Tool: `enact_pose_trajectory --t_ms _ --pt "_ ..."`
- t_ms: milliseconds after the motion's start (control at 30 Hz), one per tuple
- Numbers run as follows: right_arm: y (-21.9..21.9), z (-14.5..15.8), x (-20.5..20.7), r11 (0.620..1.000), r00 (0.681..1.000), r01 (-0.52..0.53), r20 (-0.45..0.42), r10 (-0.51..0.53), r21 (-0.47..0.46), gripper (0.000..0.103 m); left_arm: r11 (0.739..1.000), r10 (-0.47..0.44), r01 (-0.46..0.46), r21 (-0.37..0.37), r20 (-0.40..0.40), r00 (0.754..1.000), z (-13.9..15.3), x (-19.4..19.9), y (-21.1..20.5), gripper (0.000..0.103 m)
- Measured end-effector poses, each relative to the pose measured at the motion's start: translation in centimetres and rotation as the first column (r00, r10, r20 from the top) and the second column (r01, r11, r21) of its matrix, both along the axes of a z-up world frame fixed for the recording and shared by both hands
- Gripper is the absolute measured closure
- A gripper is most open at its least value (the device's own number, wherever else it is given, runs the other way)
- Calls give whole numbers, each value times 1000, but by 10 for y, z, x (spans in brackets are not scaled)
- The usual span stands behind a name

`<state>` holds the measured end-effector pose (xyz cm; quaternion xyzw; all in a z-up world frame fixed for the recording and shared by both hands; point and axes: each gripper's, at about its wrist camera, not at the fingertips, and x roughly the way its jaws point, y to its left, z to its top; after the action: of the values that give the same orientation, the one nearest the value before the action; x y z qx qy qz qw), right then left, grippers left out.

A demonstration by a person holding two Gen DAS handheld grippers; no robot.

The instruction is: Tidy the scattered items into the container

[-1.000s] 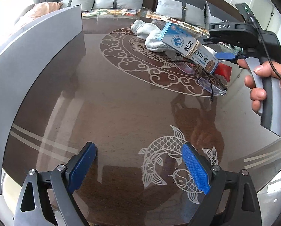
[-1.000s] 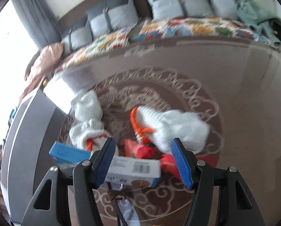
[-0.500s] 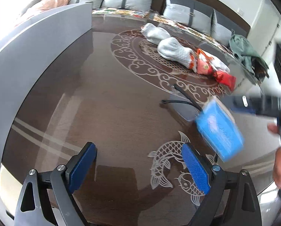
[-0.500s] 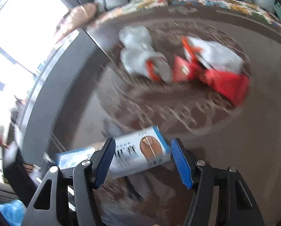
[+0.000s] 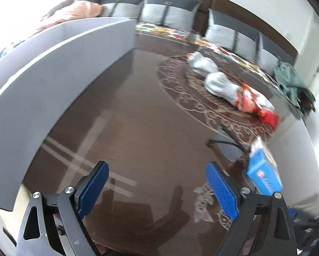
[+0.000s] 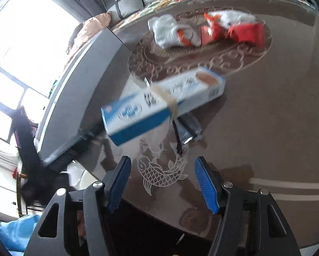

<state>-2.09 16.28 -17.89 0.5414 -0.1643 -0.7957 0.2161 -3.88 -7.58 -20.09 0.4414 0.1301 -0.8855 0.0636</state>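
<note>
Our right gripper (image 6: 162,184), clamped on the box (image 6: 159,104) a moment ago, now gapes with the box loose at twelve o'clock beyond its tips, short of the bin (image 6: 82,89) at ten; our left gripper (image 5: 157,189) gapes empty.

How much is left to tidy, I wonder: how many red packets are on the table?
2. One red packet lies beside the white fabric bundle; the second red packet lies just beyond it, farther from that bundle. Blur and fabric may hide more.
</note>
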Motion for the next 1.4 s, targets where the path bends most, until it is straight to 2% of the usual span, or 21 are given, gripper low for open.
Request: enact_pose_trajectory --t_ms 100,200,267,333,400,500,567,667,800,933,1000,1100,1200,1233,1300,1400 --pt "-9 0 -10 997 999 21 -42 -24 -70 38 999 28 -29 14 34 999 -7 -2 -9 10" --pt "-2 8 -17 989 985 121 -113 -130 -84 38 999 41 -42 23 54 998 -12 -3 -14 10" --pt "20 14 -18 962 952 249 -156 -264 -108 38 999 39 -41 24 66 997 -15 -4 -14 10" --pt "49 16 -18 915 901 385 -167 -401 -123 38 999 29 -30 19 74 997 -17 -5 -11 10" --pt "71 16 -21 888 874 453 -159 -459 -72 38 1000 14 -15 10 74 997 -18 -6 -7 10" --pt "80 20 -21 907 899 418 -175 -402 61 38 1000 0 -1 4 74 997 -19 -6 -3 10" --pt "79 21 -16 920 919 379 -154 -363 96 38 1000 -3 3 1 73 997 -19 -7 -2 10" --pt "74 14 -9 943 941 329 -101 -324 41 38 1000 -12 12 -4 74 997 -19 -8 1 10" --pt "45 13 1 964 960 264 -98 -262 10 38 999 -53 53 3 72 996 -18 -7 8 10" --pt "20 22 -17 955 964 237 -79 -255 -180 38 1000 -15 15 -2 49 999 -12 -4 2 10" --pt "6 22 -37 946 969 227 -39 -242 -232 38 1000 -6 5 6 63 998 -16 -7 -2 10" --pt "-18 15 -58 971 982 187 -1 -189 -151 39 1000 -7 6 12 72 997 -17 -7 -4 10" --pt "-21 22 -54 984 984 177 -34 -178 -33 39 1000 -12 11 12 72 997 -18 -7 -3 10" --pt "-16 21 -51 982 982 187 -35 -188 -17 39 1000 -12 12 11 71 997 -18 -7 -3 10" --pt "3 8 -44 974 974 225 16 -226 42 39 1000 -15 14 7 70 997 -18 -7 -2 10" --pt "32 -3 -32 952 953 299 36 -301 57 39 1000 -18 18 9 68 998 -18 -7 0 10"
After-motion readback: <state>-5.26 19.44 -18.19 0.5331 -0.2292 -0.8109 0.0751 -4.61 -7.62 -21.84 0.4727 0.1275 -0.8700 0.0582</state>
